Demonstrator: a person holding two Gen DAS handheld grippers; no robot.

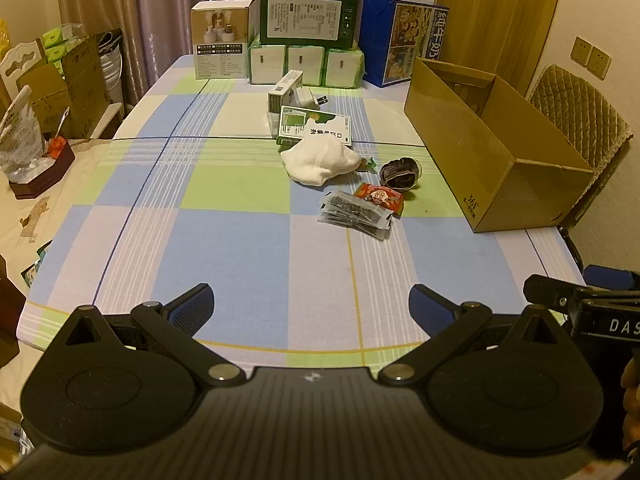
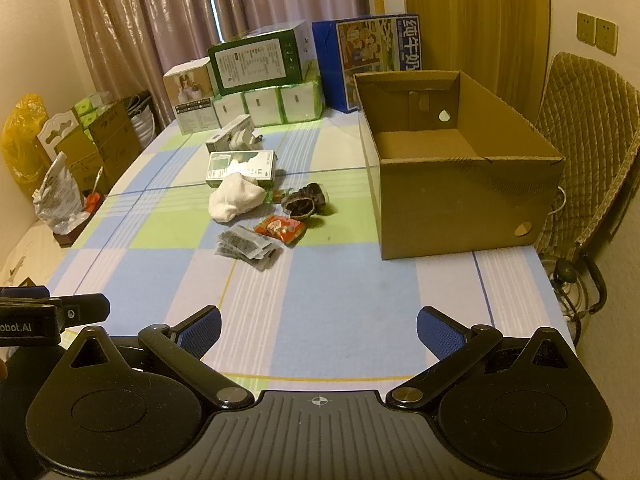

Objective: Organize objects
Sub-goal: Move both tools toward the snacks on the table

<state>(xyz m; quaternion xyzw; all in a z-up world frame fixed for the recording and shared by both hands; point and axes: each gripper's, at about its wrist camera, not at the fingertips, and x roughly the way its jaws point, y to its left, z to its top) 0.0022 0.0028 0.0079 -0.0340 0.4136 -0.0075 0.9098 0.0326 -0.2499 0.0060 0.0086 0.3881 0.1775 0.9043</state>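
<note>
Left wrist view: left gripper (image 1: 311,308) spread wide, nothing between its fingers, low over the table's (image 1: 224,240) near edge. Clutter sits well ahead, slightly right: white cloth (image 1: 320,160), dark pouch (image 1: 400,174), red snack packet (image 1: 380,196), sachet stack (image 1: 354,216). Cardboard box (image 1: 496,160) far right (open top).

Right wrist view: right gripper (image 2: 319,334) also released, empty. Same pile (image 2: 256,216) ahead-left, well apart; box (image 2: 460,200) ahead-right, interior looks empty.

Checked-cloth table (image 2: 320,300) with cardboard box (image 2: 452,208), white cloth (image 2: 236,198), red packet (image 2: 280,229), perhaps sachets (image 2: 246,246), stacked cartons (image 2: 260,64).
</note>
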